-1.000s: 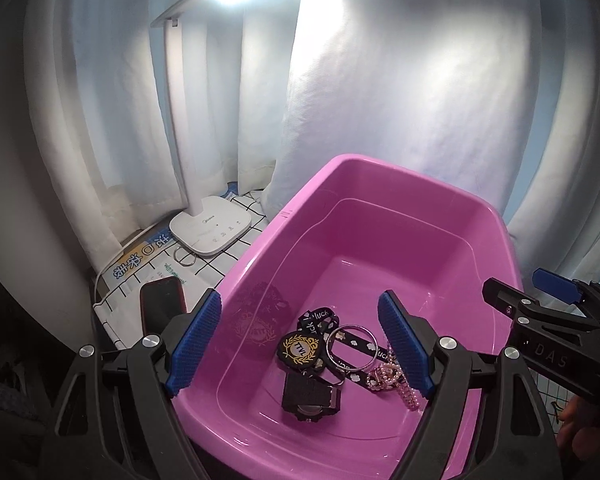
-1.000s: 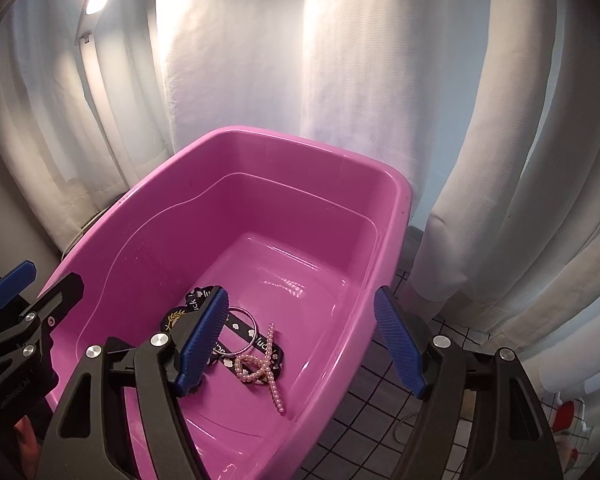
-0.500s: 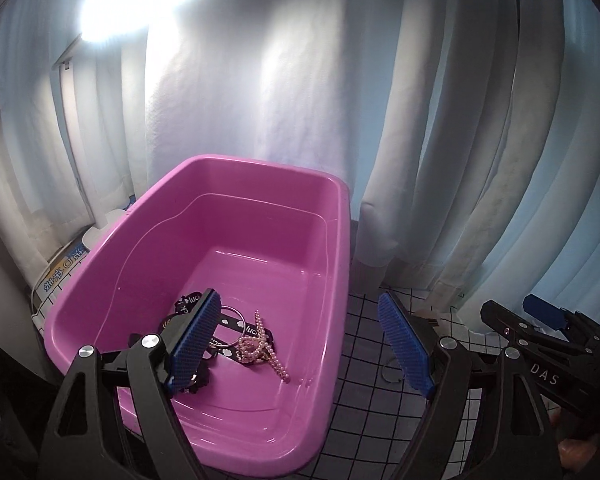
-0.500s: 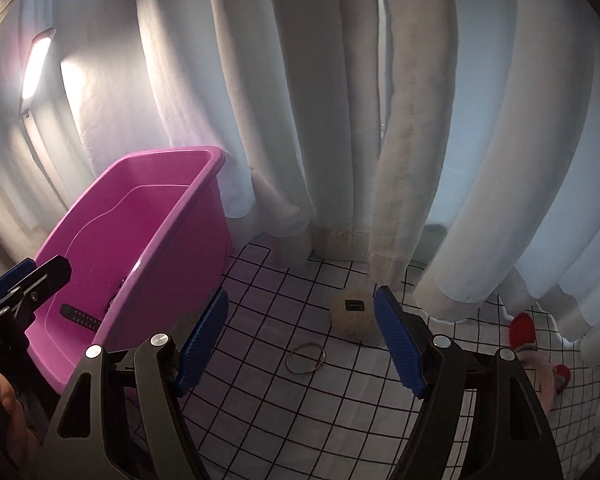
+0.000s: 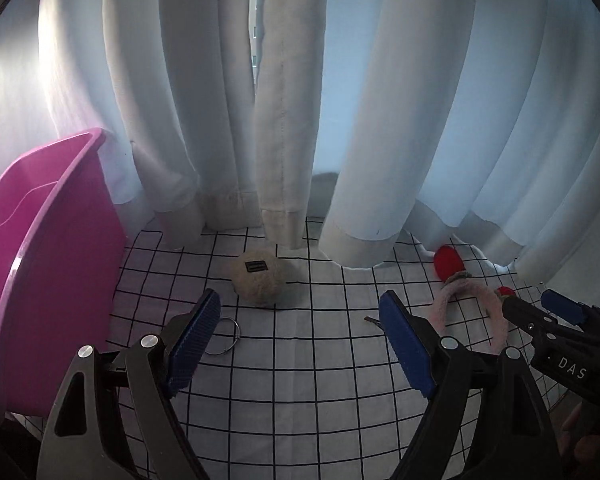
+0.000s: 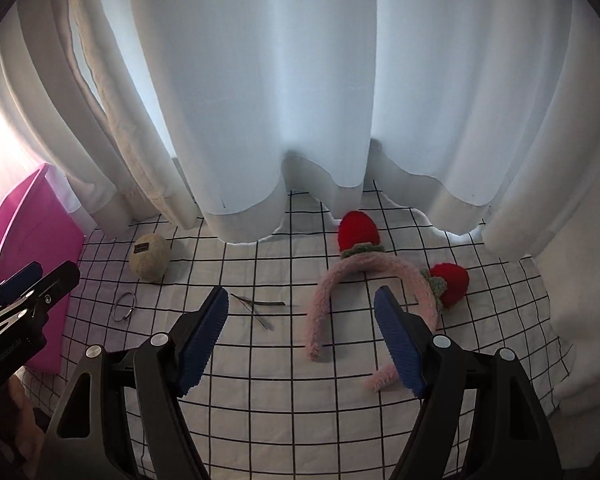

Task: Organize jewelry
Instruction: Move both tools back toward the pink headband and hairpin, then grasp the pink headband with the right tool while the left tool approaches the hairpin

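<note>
Jewelry still to be sorted lies on the gridded cloth (image 6: 284, 408): a thin metal ring (image 6: 124, 306), a dark hairpin (image 6: 260, 306) and a pink fuzzy headband (image 6: 364, 292) with two red pom-poms, plus a beige felted ball (image 6: 149, 257) bearing a small dark label. One second ago both cameras looked down into the pink tub (image 5: 40, 264), where a bead strand and several dark bracelets lay; both views have since swung right, and the tub now sits at the left edge with its contents out of sight. This indicates that the previous deposit is finished and that the next item is being selected. The left gripper (image 5: 300, 340) hangs with its jaws apart and empty, the ring just beside its left pad. The right gripper (image 6: 300, 336) is likewise spread and empty, above the gap between hairpin and headband. The ring is rigid, thin and smooth, and is likely to slip on the flat cloth. The headband is a stiff arc under soft pile. The hairpin appears to be two crossed wires, though the resolution leaves this uncertain. White curtains (image 6: 300, 100) drape onto the cloth's far edge.
</note>
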